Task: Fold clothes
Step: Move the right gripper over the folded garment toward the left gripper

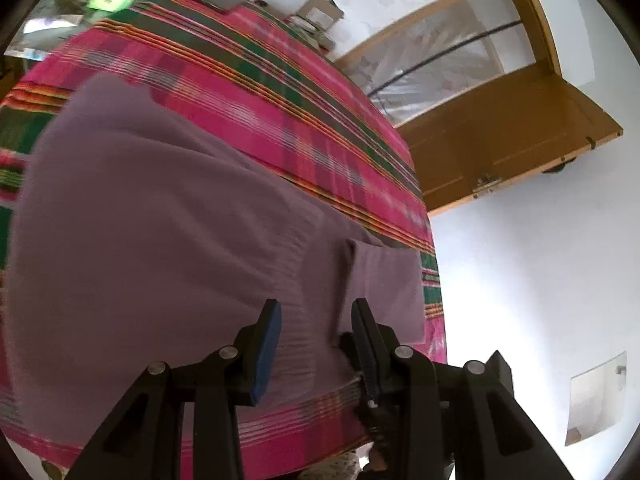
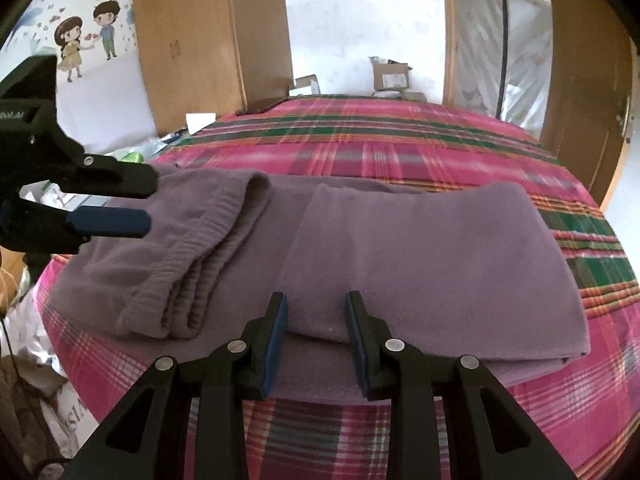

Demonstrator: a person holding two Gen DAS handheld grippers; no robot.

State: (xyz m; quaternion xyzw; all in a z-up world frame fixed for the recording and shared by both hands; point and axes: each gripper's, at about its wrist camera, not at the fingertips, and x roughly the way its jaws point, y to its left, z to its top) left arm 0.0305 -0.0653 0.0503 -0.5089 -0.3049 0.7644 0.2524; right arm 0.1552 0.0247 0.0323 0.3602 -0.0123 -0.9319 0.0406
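Observation:
A purple fleece garment [image 2: 420, 248] lies folded across a pink and green plaid bedspread [image 2: 360, 148]. Its ribbed elastic waistband [image 2: 200, 240] is bunched at the left end. My right gripper [image 2: 316, 296] hovers open over the garment's near edge, with nothing between its pads. At the left of the right wrist view my left gripper [image 2: 150, 200] stands open beside the waistband end, not clamped on it. In the left wrist view the left gripper [image 1: 316, 306] is open above the garment [image 1: 140, 220], near a folded flap, with the bedspread [image 1: 260, 80] beyond.
A dark flat device [image 2: 262, 106] lies at the bed's far edge. Cardboard boxes [image 2: 390, 74] stand behind the bed, and a wooden wardrobe [image 2: 192, 40] is at the back left. A wooden door [image 1: 500, 140] stands to the right. Bags and clutter [image 2: 40, 340] sit low on the left.

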